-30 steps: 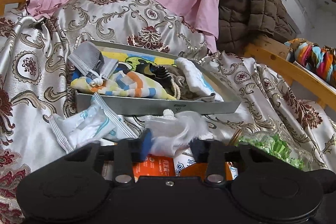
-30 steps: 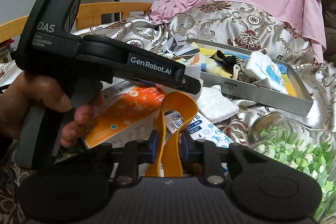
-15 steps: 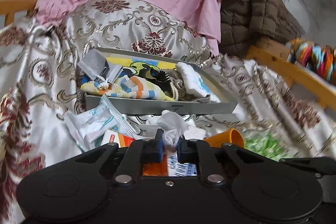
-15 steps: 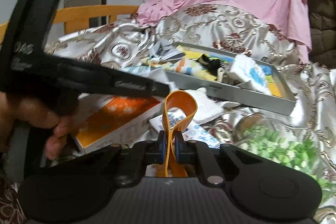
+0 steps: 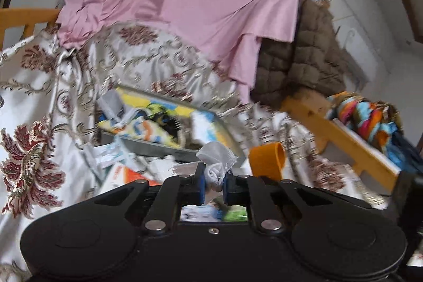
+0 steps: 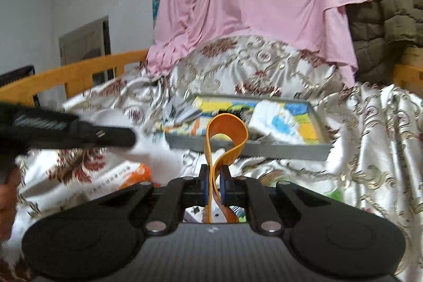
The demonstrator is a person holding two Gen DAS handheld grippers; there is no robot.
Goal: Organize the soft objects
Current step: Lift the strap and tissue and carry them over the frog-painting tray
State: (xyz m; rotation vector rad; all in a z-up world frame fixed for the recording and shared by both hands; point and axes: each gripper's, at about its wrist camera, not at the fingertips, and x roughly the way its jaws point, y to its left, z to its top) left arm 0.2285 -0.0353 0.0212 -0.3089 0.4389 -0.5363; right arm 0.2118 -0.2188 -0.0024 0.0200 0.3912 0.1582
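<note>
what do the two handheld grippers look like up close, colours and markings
Both are black. The left gripper has a smooth matte body, the right gripper a carbon-weave textured one. Each shows two round raised discs, angular linkage arms with silver pivot pins, and blue pads on the fingertips. Seen from the right wrist view, the left one's side carries white lettering, too blurred to read.
</note>
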